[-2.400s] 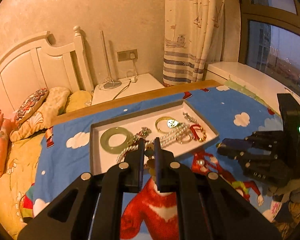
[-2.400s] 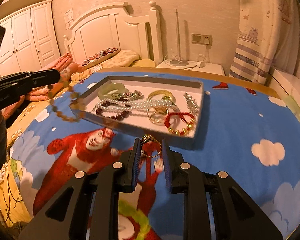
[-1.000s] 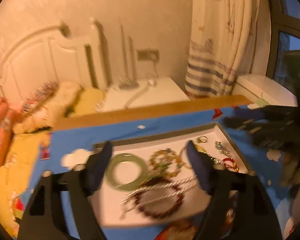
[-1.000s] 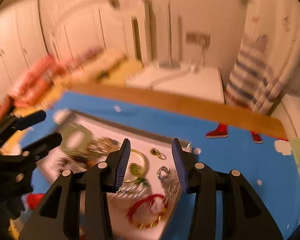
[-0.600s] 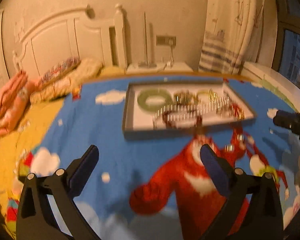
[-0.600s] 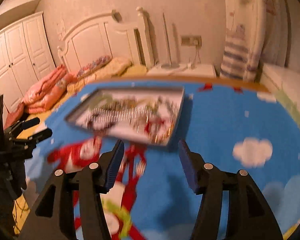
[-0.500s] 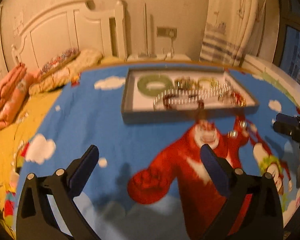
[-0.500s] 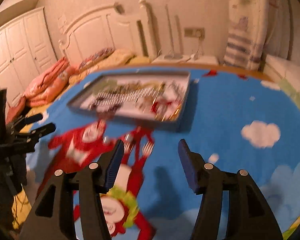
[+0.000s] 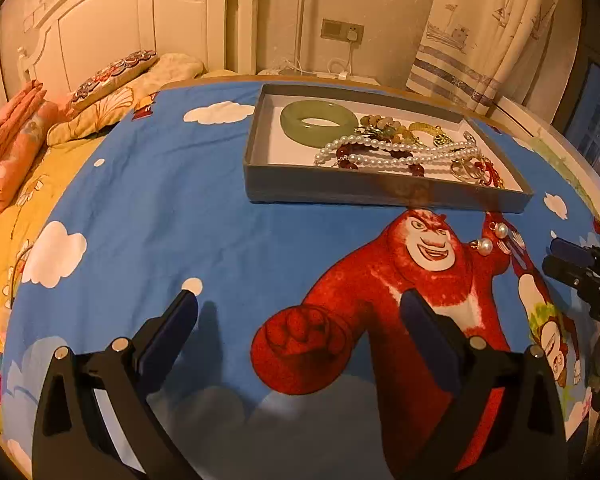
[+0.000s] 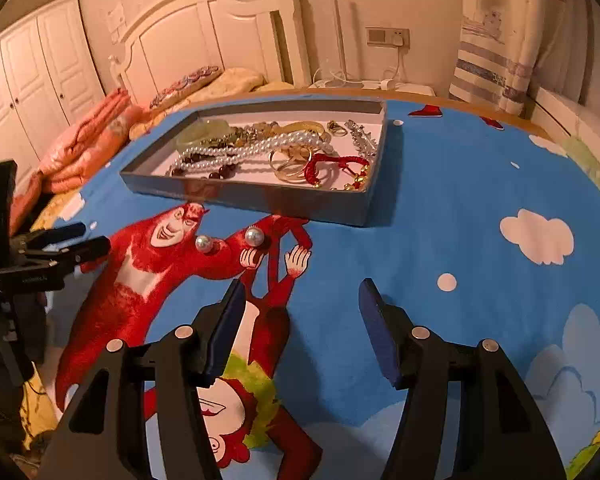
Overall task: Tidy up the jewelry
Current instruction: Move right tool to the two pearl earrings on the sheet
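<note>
A grey tray lies on the blue cartoon bedspread and holds a green jade bangle, pearl strands, dark red beads, gold rings and a red cord bracelet. Two pearl earrings lie on the spread just in front of the tray. My left gripper is open and empty, well short of the tray. My right gripper is open and empty, a little short of the earrings.
A white headboard, pillows and folded orange bedding lie to the left. A nightstand with a lamp pole and a striped curtain stand behind. The spread's wooden far edge runs behind the tray.
Both grippers had been shut on jewelry, the left on a bead bracelet, the right on a gold ring. They went over the tray, opened, and pulled back to here empty.
</note>
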The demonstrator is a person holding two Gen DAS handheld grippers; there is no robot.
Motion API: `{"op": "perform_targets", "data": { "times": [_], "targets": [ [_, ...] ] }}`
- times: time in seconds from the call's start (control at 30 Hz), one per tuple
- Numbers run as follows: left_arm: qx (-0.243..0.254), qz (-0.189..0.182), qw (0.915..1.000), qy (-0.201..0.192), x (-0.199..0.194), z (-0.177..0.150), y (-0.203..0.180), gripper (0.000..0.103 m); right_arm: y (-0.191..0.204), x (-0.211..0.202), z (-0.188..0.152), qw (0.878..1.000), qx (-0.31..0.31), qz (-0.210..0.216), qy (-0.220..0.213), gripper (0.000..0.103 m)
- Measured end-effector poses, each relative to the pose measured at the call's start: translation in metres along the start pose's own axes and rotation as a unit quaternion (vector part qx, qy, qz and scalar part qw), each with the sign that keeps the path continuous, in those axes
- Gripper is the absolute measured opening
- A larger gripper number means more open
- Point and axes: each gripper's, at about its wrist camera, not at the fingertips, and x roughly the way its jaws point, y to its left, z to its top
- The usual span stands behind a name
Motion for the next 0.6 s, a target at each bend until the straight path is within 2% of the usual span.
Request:
{"op": "perform_targets", "data": {
  "times": [0.23, 0.6],
  "targets": [
    [0.012, 0.020, 0.9997, 0.004, 0.002, 0.001, -0.006, 0.100, 0.023, 0.016, 0.012, 0.999, -0.040, -0.012, 0.013, 0.054],
    [0.013, 0.017, 0.9998, 0.001, 0.001, 0.000, -0.007, 0.100, 0.041, 0.045, 0.033, 0.997, -0.071, -0.028, 0.031, 0.047]
  ]
}}
